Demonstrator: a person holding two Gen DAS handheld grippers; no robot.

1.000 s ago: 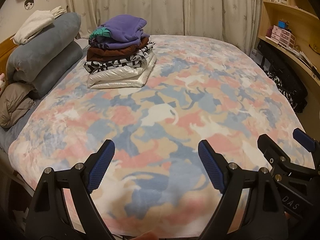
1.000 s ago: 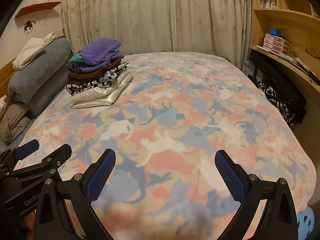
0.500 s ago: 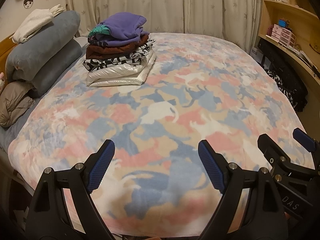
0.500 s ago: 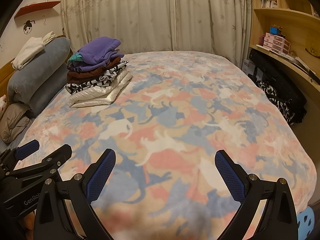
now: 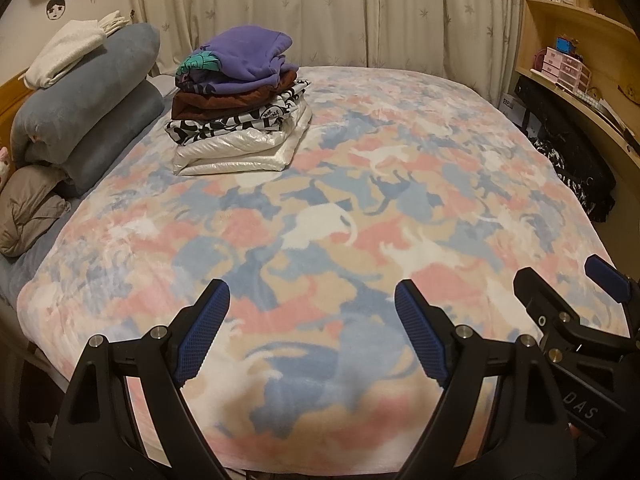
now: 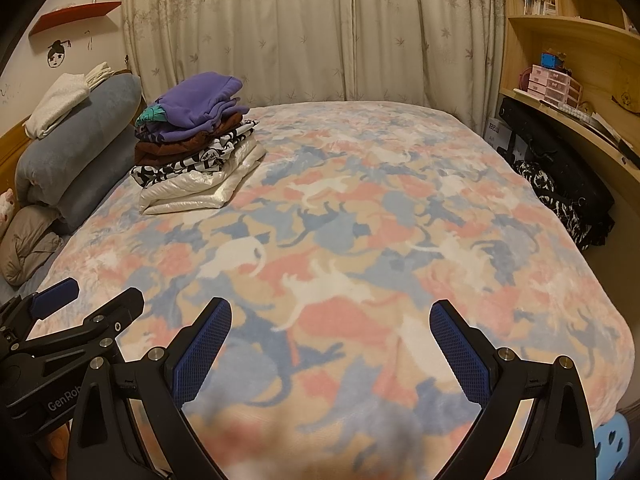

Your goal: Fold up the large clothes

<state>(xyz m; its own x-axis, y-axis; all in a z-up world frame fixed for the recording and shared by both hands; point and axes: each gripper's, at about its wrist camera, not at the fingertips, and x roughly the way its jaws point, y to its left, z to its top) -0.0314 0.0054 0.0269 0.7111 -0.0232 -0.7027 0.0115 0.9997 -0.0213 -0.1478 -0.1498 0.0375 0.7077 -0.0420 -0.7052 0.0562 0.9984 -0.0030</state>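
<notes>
A stack of folded clothes (image 5: 240, 108), purple on top, then brown, black-and-white and white, sits at the far left of the bed; it also shows in the right wrist view (image 6: 196, 152). The bed is covered by a pink, blue and white cat-print blanket (image 5: 360, 208). My left gripper (image 5: 312, 336) is open and empty above the bed's near edge. My right gripper (image 6: 330, 356) is open and empty beside it, wider apart. Each gripper appears at the edge of the other's view: the right one (image 5: 568, 304) and the left one (image 6: 88, 304).
Rolled grey-blue bedding (image 5: 84, 108) with a white garment on top lies at the left by the headboard. A wooden shelf and desk (image 6: 568, 80) with a black bag (image 6: 560, 168) stand to the right. Curtains (image 6: 312, 32) hang behind the bed.
The left wrist view has shifted slightly, so the stack sits a little higher in frame. Both grippers stay open and empty.
</notes>
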